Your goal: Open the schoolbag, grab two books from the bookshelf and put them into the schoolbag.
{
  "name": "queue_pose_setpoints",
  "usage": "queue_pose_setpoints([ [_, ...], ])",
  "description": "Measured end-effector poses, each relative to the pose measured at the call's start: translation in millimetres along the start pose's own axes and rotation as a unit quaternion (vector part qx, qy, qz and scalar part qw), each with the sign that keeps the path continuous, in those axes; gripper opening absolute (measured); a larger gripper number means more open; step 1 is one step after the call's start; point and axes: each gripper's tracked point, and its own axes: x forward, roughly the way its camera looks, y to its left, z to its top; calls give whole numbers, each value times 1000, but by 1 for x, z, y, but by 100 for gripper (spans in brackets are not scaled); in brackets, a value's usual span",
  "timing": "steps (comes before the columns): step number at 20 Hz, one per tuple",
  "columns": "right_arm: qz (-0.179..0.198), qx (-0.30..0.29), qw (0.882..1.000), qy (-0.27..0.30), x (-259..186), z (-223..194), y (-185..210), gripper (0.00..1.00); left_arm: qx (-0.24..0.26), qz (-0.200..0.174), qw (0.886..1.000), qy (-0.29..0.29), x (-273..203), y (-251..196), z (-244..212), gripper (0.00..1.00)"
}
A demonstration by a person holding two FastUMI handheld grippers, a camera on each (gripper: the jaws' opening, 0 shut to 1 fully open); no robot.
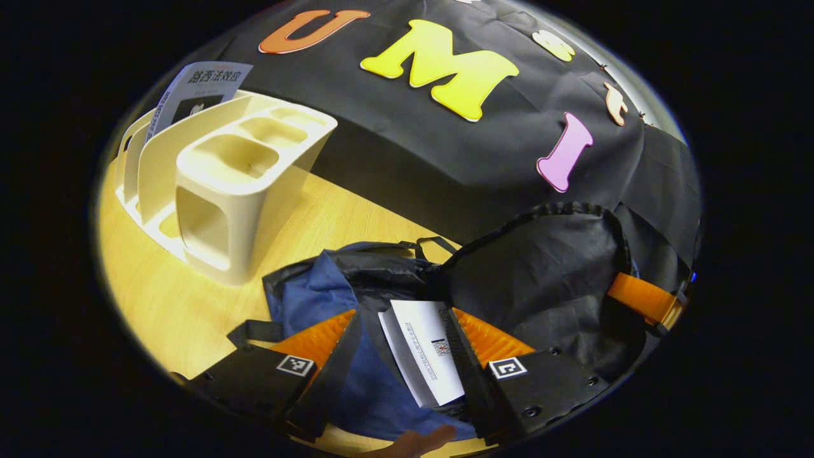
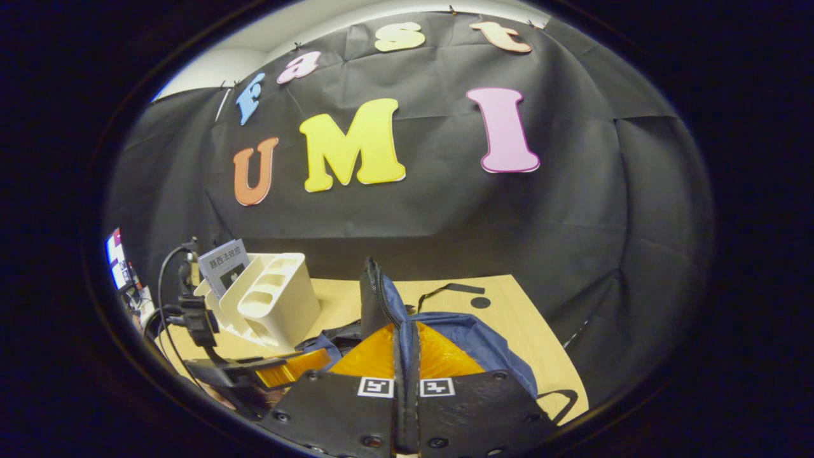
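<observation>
The blue schoolbag (image 1: 305,299) lies open on the wooden table. My left gripper (image 1: 400,315) stands open over its mouth, and a white book (image 1: 423,359) lies between the fingers, close to the right one, inside the bag. My right gripper (image 2: 407,327) is shut on the bag's flap (image 2: 375,286) and holds it upright. In the left gripper view that flap (image 1: 540,267) rises as black lining. The cream bookshelf (image 1: 235,172) stands at the back left with one book (image 1: 197,89) upright in it. It is also in the right gripper view as bookshelf (image 2: 273,305) and book (image 2: 222,261).
The table (image 1: 356,216) ends at the black cloth wall behind the bag. Its right edge (image 2: 547,331) runs close beside the bag. Cables and a mount (image 2: 184,305) stand at the far left. A hand (image 1: 413,442) is at the bottom. A black strap (image 2: 445,289) trails behind the bag.
</observation>
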Motion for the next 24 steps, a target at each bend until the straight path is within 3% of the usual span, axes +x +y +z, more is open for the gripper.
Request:
queue_pose_setpoints([
  [4, -9, -8, 1000, -3, -1, 2, 5, 0, 63, -2, 998, -24, -29, 14, 22, 87],
  [11, -21, -8, 1000, -9, -4, -1, 7, 0, 131, 66, 986, -73, -76, 57, 73, 87],
  [17, -27, -13, 999, -10, -1, -2, 6, 1, 231, 126, 958, -119, -111, 91, 142, 89],
  [21, -30, -18, 999, -12, 3, 2, 5, 1, 233, 134, 954, -136, -129, 98, 183, 94],
  [24, -30, -21, 999, -13, 3, 6, 7, 0, 237, 162, 946, -154, -136, 115, 225, 94],
])
